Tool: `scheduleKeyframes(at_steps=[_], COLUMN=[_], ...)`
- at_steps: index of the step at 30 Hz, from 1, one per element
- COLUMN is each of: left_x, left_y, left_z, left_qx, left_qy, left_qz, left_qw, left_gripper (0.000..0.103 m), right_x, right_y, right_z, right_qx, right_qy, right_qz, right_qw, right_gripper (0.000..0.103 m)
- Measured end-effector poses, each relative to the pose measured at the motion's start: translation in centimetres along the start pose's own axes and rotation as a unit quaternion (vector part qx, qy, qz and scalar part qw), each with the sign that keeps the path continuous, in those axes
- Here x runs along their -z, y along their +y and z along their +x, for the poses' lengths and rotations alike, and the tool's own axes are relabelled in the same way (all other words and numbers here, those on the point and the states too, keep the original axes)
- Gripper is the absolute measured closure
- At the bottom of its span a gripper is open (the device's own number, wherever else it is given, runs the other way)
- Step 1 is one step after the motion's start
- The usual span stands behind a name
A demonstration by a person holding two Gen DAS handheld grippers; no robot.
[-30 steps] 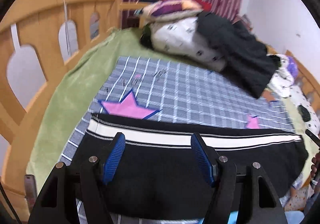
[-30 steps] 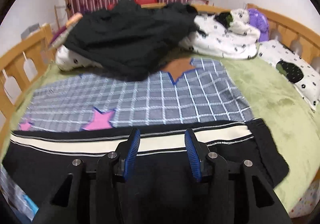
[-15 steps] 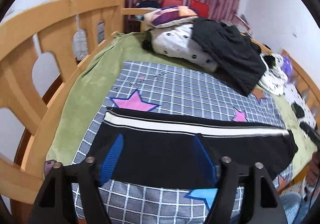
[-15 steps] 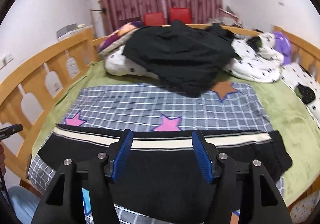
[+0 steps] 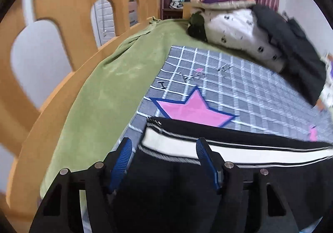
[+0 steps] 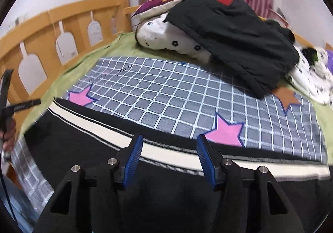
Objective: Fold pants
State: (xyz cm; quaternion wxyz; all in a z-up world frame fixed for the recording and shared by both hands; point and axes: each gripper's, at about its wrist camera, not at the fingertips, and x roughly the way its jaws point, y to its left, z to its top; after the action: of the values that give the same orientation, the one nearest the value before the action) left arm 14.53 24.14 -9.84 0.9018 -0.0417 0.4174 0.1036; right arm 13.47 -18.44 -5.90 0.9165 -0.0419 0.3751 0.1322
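Black pants [image 5: 260, 170] with a cream side stripe [image 5: 166, 142] lie flat in a long band across the near edge of the bed; they also show in the right wrist view [image 6: 87, 145]. My left gripper [image 5: 163, 162] is open and empty, low over the pants' left end, its left finger past the fabric edge. My right gripper [image 6: 169, 159] is open and empty, low over the pants' middle by the stripe [image 6: 164, 153].
A grey checked sheet with pink stars [image 6: 166, 95] covers a green blanket [image 5: 108, 91]. A wooden bed rail [image 5: 68, 16] runs along the left. Pillows [image 6: 164, 37] and a black garment [image 6: 235, 33] are heaped at the far end.
Both grippers have dropped closer to the pants. The left one has shifted toward the pants' left end, the right one toward the middle. Both stay open.
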Motion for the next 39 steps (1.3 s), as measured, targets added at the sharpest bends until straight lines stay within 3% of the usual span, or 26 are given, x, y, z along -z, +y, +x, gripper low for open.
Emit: scheduleKeyframes(at_steps=[4,7,9,11,15,19,23,26,29,31,33,35,39], left_x=[-1.0,-1.5,-1.5,-1.3,-1.3,-1.9,-2.0,-1.5,-1.5,-1.4,-1.3,-0.9,0.1], left_y=[0.3,1.0,1.7,2.0,1.9,3.0,1.9,1.4,1.3,1.7,2.0,2.4,2.5], left_z=[4.2,6.5,7.6,8.3,7.3,4.3,6.6,8.8,8.6,8.1,7.7,6.5,2.3], left_qx=[0.001,-0.01,0.011,0.03,0.036,0.068,0.042,0.024,0.019,0.02,0.001,-0.008,0.012], left_qy=[0.034,0.055,0.075,0.084,0.059,-0.006,0.01,0.029,0.029,0.029,0.039,0.04,0.016], left_qz=[0.022,0.008,-0.02,-0.038,-0.026,-0.053,-0.049,-0.043,-0.037,-0.047,-0.057,-0.06,-0.045], left_qw=[0.9992,0.9984,0.9969,0.9953,0.9973,0.9963,0.9979,0.9984,0.9987,0.9982,0.9976,0.9974,0.9988], left_gripper=[0.042,0.042,0.057,0.065,0.081,0.085,0.085,0.085,0.083,0.077,0.044,0.042,0.042], right_x=[1.1,1.8,1.8,1.5,1.9,2.1,2.4,3.1,3.6,3.6,3.3,3.1,2.5], right_y=[-0.5,-1.5,-1.9,-2.1,-2.8,-3.7,-4.0,-3.5,-3.0,-3.0,-3.0,-3.0,-2.6], right_z=[2.2,3.6,4.3,4.6,5.2,5.4,6.4,7.7,8.6,8.4,7.8,7.0,5.6], right_qx=[-0.013,-0.025,-0.024,-0.019,-0.015,-0.003,0.002,0.016,0.024,0.021,0.017,0.014,0.01], right_qy=[0.014,0.031,0.035,0.029,0.035,0.035,0.053,0.076,0.093,0.092,0.084,0.073,0.055], right_qz=[-0.004,0.024,0.037,0.044,0.062,0.073,0.086,0.068,0.053,0.053,0.055,0.055,0.051], right_qw=[1.0,0.999,0.998,0.998,0.997,0.997,0.995,0.995,0.994,0.994,0.995,0.996,0.997], right_gripper=[0.049,0.049,0.049,0.049,0.049,0.049,0.049,0.049,0.049,0.049,0.049,0.049,0.049])
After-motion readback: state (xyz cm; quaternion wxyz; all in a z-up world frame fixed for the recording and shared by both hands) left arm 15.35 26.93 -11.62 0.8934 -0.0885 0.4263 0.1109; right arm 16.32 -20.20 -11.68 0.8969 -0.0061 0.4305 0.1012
